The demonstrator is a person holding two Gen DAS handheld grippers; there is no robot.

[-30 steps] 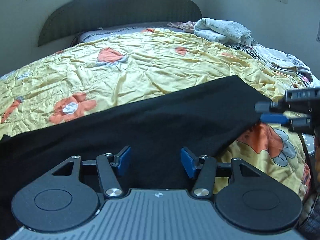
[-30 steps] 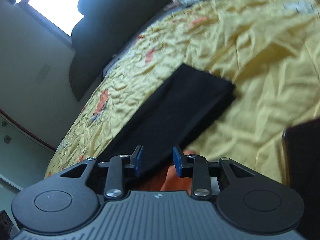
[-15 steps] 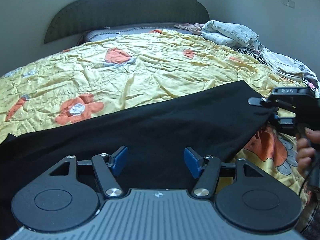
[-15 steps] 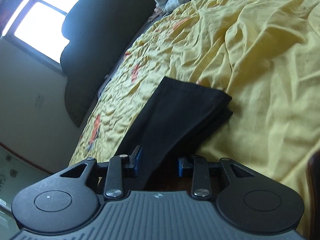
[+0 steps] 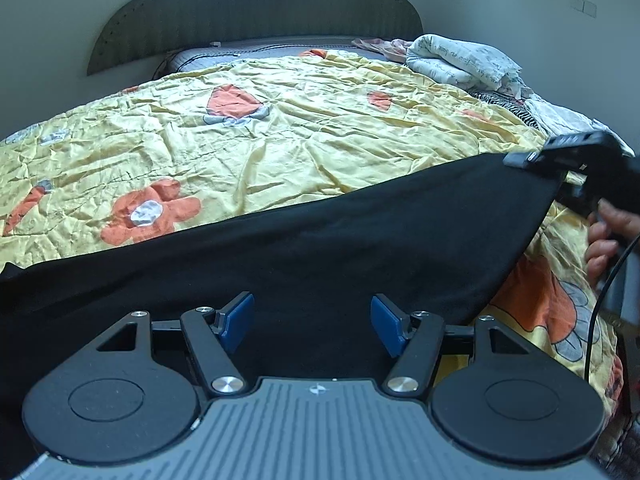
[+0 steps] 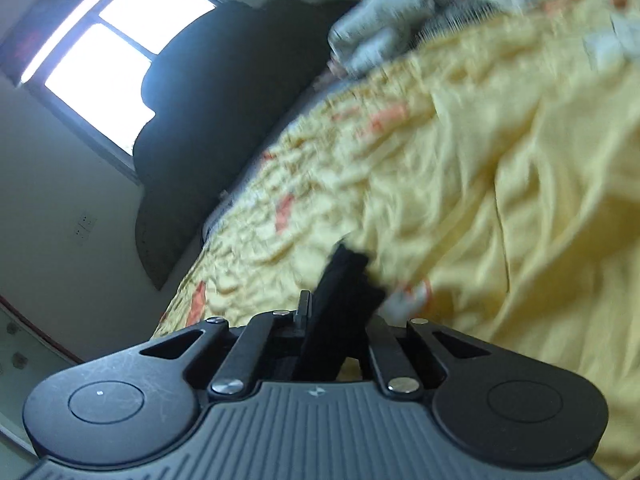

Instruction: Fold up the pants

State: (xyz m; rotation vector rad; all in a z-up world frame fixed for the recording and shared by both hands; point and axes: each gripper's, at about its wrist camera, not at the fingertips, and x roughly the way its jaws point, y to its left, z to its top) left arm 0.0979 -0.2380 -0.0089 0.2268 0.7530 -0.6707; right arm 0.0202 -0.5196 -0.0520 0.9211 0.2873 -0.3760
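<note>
Black pants (image 5: 360, 248) lie in a long folded strip across the yellow flowered bedspread (image 5: 320, 140). My left gripper (image 5: 312, 308) hovers over the strip's near edge. It is open, its blue pads (image 5: 238, 320) wide apart and not pressing the cloth. At the strip's far right end, my right gripper (image 5: 524, 158) bites the corner, with a hand (image 5: 608, 236) on its handle. In the blurred right wrist view, my right gripper (image 6: 336, 312) is shut on a bunched end of the black pants (image 6: 340, 280), which stick up between the jaws.
A dark padded headboard (image 5: 256, 12) stands at the far end of the bed. A heap of pale folded laundry (image 5: 460, 60) lies at the back right. A bright window (image 6: 108, 56) is above the headboard. A cable (image 5: 600, 304) hangs by the hand.
My right gripper moved in over the pants' end and closed on it; its view is now blurred and tilted up. My left jaws spread a little wider and stayed over the near edge.
</note>
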